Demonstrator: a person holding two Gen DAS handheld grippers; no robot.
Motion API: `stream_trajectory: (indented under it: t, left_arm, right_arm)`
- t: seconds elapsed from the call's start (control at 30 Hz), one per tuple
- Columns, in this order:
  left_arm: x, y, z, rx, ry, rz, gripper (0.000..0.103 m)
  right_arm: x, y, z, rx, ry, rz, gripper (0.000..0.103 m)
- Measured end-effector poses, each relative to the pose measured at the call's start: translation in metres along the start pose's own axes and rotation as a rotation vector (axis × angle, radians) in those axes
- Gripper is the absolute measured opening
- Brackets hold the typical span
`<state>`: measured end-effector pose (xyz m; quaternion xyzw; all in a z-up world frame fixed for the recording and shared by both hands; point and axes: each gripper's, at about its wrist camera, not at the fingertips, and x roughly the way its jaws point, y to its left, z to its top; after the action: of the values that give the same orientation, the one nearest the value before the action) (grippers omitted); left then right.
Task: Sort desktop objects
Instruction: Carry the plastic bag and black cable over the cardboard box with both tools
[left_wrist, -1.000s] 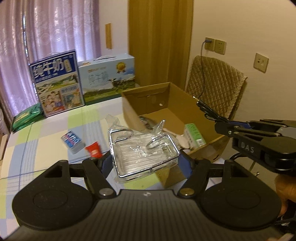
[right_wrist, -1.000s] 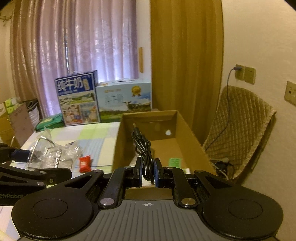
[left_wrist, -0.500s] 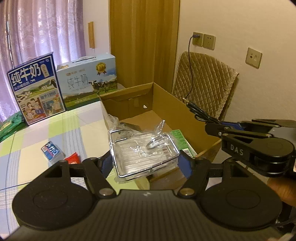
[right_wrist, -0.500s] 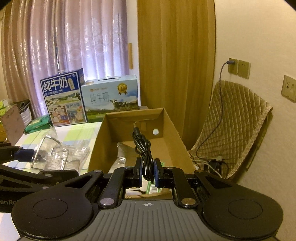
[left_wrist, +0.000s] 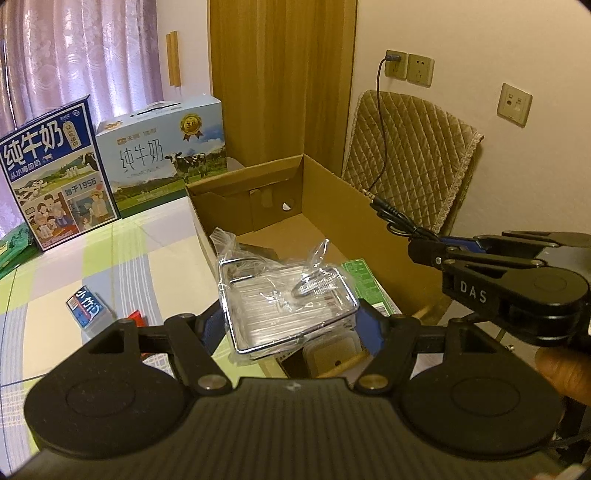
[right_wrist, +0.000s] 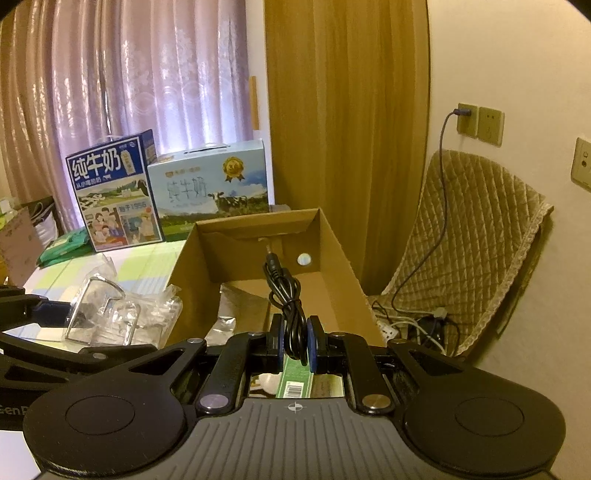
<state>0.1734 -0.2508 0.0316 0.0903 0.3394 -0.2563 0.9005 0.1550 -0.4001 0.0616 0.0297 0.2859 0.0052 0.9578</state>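
Note:
My left gripper (left_wrist: 291, 325) is shut on a wire rack wrapped in clear plastic (left_wrist: 286, 301), held over the near left edge of the open cardboard box (left_wrist: 343, 192). My right gripper (right_wrist: 295, 341) is shut on a coiled black audio cable (right_wrist: 286, 291), its plug pointing up, above the box (right_wrist: 332, 251). In the left wrist view the right gripper (left_wrist: 428, 245) holds the cable (left_wrist: 395, 216) over the box's right wall. The wrapped rack (right_wrist: 107, 314) shows at the left of the right wrist view. A green package (left_wrist: 364, 280) and a silver pouch (right_wrist: 240, 310) lie inside the box.
Two milk cartons (left_wrist: 55, 173) (left_wrist: 166, 144) stand at the table's back. A small blue box (left_wrist: 86, 306) and a red packet (left_wrist: 135, 317) lie on the checked tablecloth (left_wrist: 140, 258). A quilted chair (right_wrist: 476, 236) with cables and a power strip (right_wrist: 410, 328) stands right of the box.
Both grippers have moved forward and right with their loads, so the box now lies directly under them. The small blue box and red packet have slid left in view.

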Motion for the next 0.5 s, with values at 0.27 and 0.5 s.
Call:
stream_trajectory:
  t: [0.27, 0.5]
  left_arm:
    - [0.016, -0.003, 0.008, 0.017, 0.009, -0.008, 0.067]
    - [0.026, -0.005, 0.012, 0.028, 0.015, -0.014, 0.067]
  right_arm:
    - [0.014, -0.01, 0.0, 0.013, 0.007, 0.007, 0.009]
    - [0.022, -0.017, 0.002, 0.014, 0.013, 0.007, 0.009]
